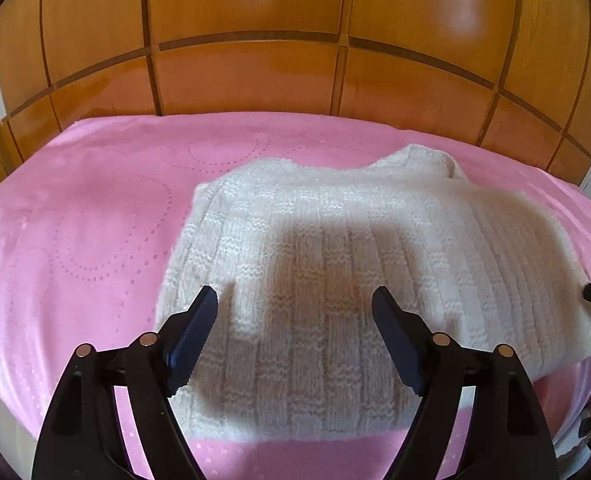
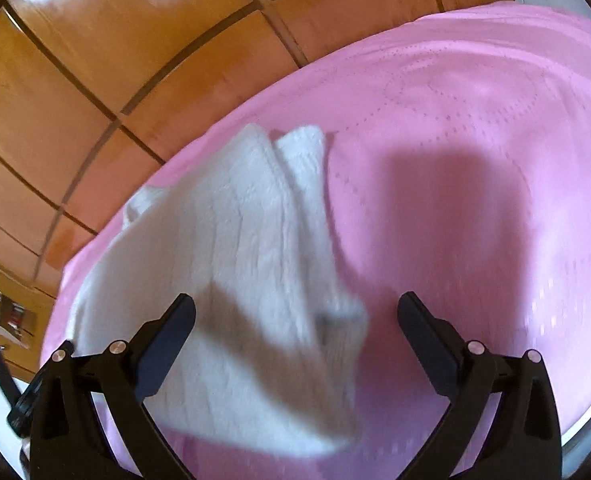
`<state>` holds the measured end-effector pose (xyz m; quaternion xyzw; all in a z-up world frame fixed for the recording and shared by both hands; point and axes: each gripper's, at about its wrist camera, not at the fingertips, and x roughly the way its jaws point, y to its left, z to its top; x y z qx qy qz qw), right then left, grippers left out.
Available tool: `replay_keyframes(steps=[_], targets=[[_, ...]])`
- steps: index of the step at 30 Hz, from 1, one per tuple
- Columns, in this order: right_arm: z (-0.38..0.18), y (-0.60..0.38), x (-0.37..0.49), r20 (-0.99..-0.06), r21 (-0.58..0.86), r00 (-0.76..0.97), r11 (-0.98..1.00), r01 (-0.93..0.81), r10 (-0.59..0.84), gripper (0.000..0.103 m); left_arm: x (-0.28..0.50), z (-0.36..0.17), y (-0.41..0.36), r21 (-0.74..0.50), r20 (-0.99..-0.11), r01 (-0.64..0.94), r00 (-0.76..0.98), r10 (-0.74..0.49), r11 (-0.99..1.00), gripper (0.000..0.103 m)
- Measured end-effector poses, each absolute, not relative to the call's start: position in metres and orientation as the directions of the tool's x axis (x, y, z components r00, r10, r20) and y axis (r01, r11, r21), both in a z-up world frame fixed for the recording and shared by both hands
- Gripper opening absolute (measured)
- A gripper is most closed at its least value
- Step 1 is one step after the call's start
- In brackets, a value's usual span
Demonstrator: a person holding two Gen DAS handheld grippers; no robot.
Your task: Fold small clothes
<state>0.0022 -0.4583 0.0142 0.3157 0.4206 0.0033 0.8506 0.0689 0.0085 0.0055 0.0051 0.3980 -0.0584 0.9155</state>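
In the left wrist view, the left gripper (image 1: 295,300) fills the bottom of the frame, its two dark fingers (image 1: 193,336) spread wide with nothing pinched between them. Just beyond and beneath the fingertips lies the white knitted sweater (image 1: 335,248), spread across the centre and right of the frame, its ribbed block pattern sharp and its neckline toward the upper right. The gripper's shadow falls on the knit between the fingers. At the right edge a small black part of the other tool shows beside the sweater's hem. The sweater rests on a pink bedspread (image 1: 75,220) with dotted circle patterns, which stretches to the left and to the back. Behind it, across the top of the frame, stand glossy wooden wardrobe panels (image 1: 247,76).

In the right wrist view, the right gripper (image 2: 295,312) also has its jaws wide apart and grips nothing. The sweater (image 2: 235,240), blurred, lies under and past the left finger, running from the lower centre toward the upper left, with a folded edge near the middle. Pink bedspread (image 2: 475,180) fills the right half, and the wooden panels (image 2: 115,60) curve across the upper left.
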Motion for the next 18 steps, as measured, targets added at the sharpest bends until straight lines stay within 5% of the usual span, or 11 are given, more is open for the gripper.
replay_keyframes(steps=[5,9,12,18], targets=[[0.013,-0.453,-0.006,-0.651,0.651,0.655,0.725,0.224,0.383,0.096,0.064,0.007,0.006,-0.055,-0.727,0.126,0.675,-0.126,0.991,0.078],[0.011,-0.451,-0.006,-0.665,0.635,0.66,0.73,0.255,0.348,0.064,0.06,0.006,0.002,-0.082,-0.741,0.152,0.652,-0.162,0.985,0.078],[0.007,-0.457,-0.009,-0.654,0.651,0.667,0.716,0.254,0.358,0.053,0.058,0.006,-0.003,-0.082,-0.75,0.167,0.638,-0.171,0.983,0.078],[0.002,-0.471,-0.018,-0.611,0.719,0.649,0.66,0.217,0.453,0.052,0.058,0.005,-0.021,-0.071,-0.77,0.214,0.61,-0.19,0.974,0.078]])
